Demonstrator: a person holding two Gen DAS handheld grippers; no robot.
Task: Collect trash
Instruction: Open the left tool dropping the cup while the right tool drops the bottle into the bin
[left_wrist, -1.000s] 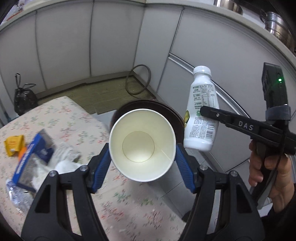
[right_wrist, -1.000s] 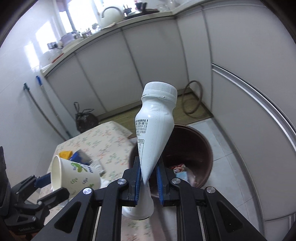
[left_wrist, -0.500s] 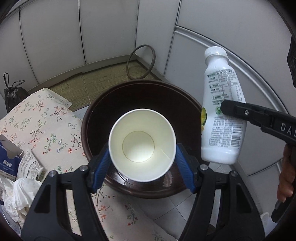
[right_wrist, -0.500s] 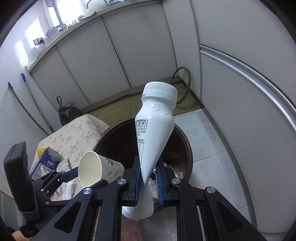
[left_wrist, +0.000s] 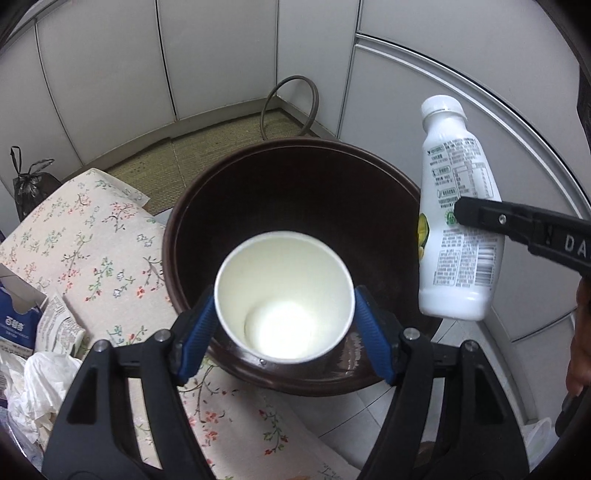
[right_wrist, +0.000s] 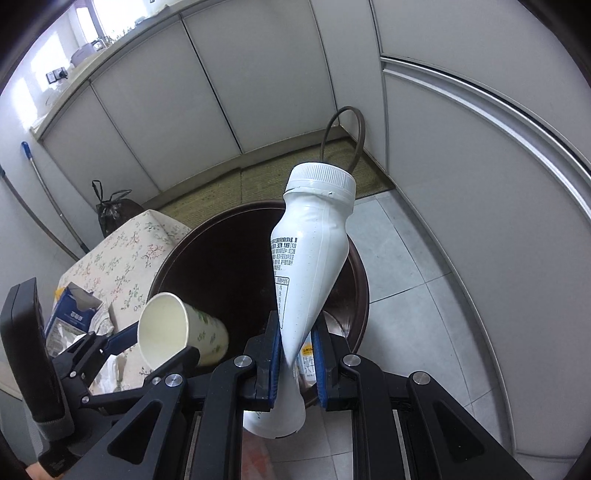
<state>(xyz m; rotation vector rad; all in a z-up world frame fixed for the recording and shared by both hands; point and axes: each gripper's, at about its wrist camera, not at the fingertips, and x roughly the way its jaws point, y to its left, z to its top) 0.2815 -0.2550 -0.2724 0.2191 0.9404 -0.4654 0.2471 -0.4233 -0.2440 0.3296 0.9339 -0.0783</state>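
Left tongs (left_wrist: 284, 325) have just been opening – white paper cup (left_wrist: 282, 301), empty, slipping between the pads above the round dark-brown bin (left_wrist: 295, 177). Right tongs (right_wrist: 295, 354) pinch a squashed white plastic bottle (right_wrist: 310, 258), capped, over the bin's rim beside the floral tabletop (left_wrist: 92, 236).

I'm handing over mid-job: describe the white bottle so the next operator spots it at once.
Find the big dark brown bin on the floor beside the flowered tablecloth. At its right rim, the right gripper pinches a white plastic bottle flat near its base. Unlike the open paper cup nearby, it is capped, tall, and covered in printed labelling.
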